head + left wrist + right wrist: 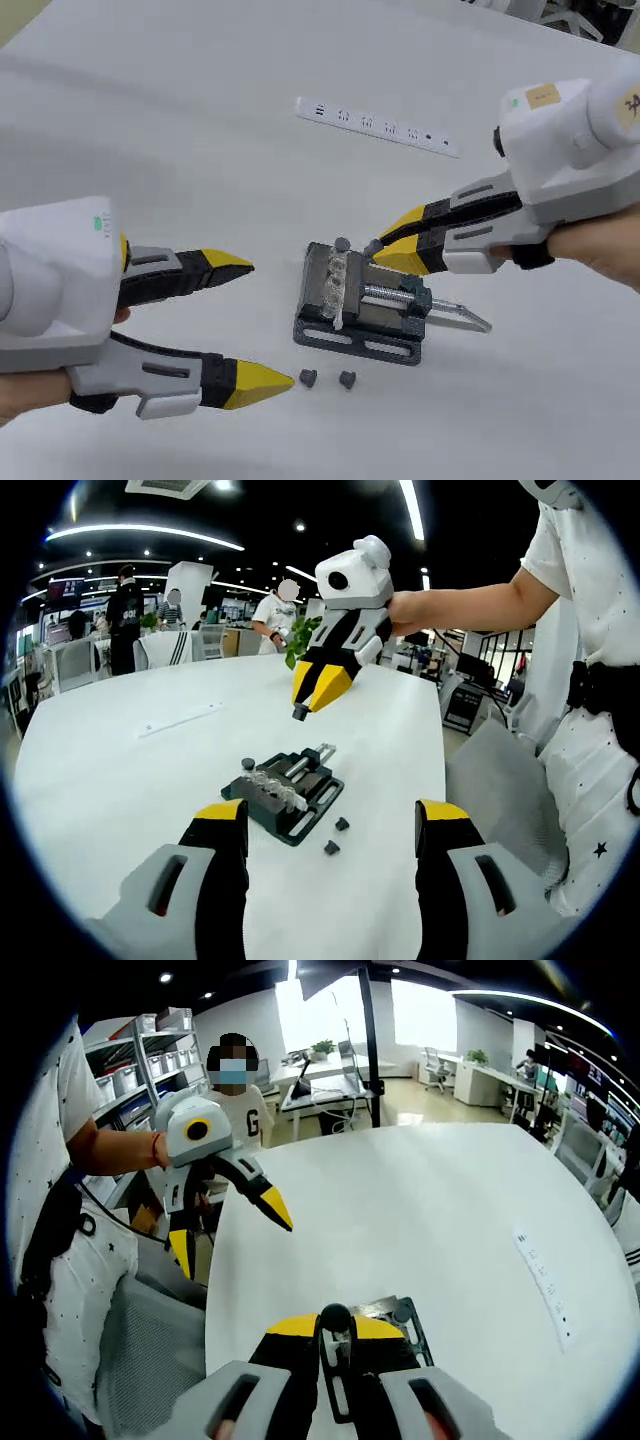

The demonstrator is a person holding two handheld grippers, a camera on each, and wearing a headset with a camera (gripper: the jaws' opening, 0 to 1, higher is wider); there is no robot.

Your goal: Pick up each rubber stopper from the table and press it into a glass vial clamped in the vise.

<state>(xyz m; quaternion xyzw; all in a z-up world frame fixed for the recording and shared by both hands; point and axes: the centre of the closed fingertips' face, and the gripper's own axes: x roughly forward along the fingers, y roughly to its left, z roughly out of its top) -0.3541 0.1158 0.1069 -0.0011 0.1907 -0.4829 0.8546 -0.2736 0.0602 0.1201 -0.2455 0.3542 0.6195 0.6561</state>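
A small dark vise stands mid-table with clear glass vials clamped in it, and one grey stopper sits on the far vial. My right gripper hovers just right of that end, shut on another rubber stopper, above the vise. Two loose stoppers lie in front of the vise. My left gripper is held open and holding nothing to the left of the vise; the loose stoppers lie just beyond its tips.
A white power strip lies on the table beyond the vise. The round white table's edge runs close by, with a grey chair beside it. People stand in the office behind.
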